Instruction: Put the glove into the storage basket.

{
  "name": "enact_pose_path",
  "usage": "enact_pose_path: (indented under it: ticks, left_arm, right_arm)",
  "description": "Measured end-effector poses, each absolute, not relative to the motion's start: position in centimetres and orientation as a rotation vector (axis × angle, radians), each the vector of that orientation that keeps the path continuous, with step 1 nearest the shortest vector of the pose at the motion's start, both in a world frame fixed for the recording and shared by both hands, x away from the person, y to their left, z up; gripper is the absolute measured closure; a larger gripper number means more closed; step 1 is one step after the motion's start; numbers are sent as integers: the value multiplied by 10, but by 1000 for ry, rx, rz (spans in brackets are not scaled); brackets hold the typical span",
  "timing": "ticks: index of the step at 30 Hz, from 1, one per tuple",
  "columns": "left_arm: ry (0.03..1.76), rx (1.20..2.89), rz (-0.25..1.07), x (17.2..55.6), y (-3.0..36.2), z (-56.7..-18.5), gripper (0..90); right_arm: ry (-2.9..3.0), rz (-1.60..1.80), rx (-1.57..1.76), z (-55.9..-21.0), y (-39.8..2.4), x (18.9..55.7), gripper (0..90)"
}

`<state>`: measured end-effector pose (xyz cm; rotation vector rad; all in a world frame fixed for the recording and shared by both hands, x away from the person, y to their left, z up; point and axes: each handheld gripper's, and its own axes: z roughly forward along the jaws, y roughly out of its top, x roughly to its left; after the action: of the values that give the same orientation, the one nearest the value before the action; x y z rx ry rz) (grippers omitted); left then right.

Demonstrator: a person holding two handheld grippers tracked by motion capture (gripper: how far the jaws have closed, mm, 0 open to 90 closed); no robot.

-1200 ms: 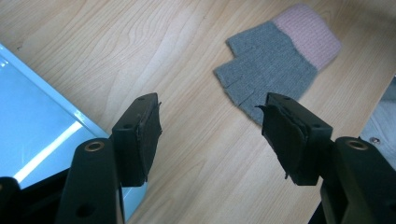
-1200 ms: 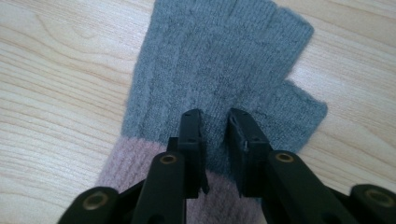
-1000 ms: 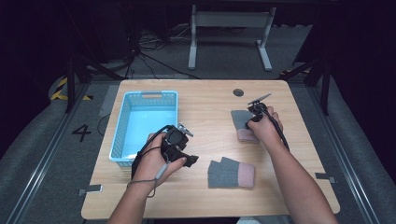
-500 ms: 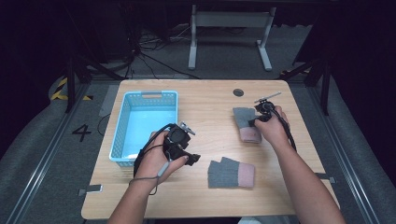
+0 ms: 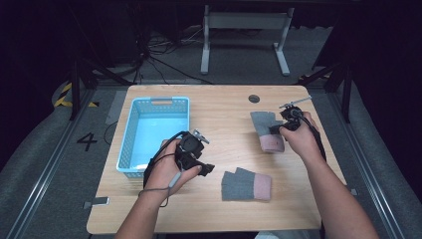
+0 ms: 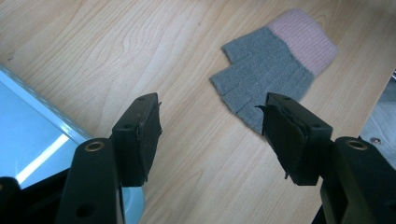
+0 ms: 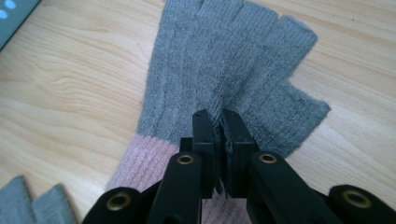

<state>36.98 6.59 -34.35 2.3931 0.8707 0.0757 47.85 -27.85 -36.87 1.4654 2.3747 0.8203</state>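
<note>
The table [image 5: 219, 107] is light wood. A blue basket [image 5: 133, 130] sits on its left half, and serves as the landmark below.

Left gripper [image 5: 195, 152]: held in the left hand [image 5: 171, 167] just right of the basket's near right corner. In the left gripper view its jaws stand wide apart with nothing between them, above bare wood. The basket's edge [image 6: 32, 135] shows at the lower left of that view.

Near glove [image 5: 247, 185]: grey, fingerless, with a pink cuff. It lies flat on the table, right of the basket and nearer the person, with its cuff pointing away from the basket. In the left gripper view the near glove [image 6: 275, 63] lies beyond the jaws, apart from them.

Far glove [image 5: 266, 129]: same kind, lying well right of the basket, cuff toward the person.

Right gripper [image 5: 288, 119]: held in the right hand [image 5: 301, 137] at the far glove's right edge. In the right gripper view the right gripper [image 7: 219, 126] has its jaws clenched together, pinching a fold of the far glove [image 7: 224, 70] in its grey palm area, just above the pink cuff.
</note>
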Motion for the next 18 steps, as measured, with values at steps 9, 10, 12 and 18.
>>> enact_pose_path:
  ticks: [9,10,12,18]
  left_arm:
    - [867,2391,80,369,65,-342,380]
    - [868,2389,80,368,65,-342,381]
    - [869,2387,82,368,66,-342,380]
    - [867,2391,81,369,65,-342,380]
  right_arm:
    - [2387,829,1425,-351,-280,465,858]
    - [2387,826,1423,-350,-280,463,858]
    - [2393,830,1412,-347,-281,461,858]
    - [2421,860,1397,-341,-284,454,858]
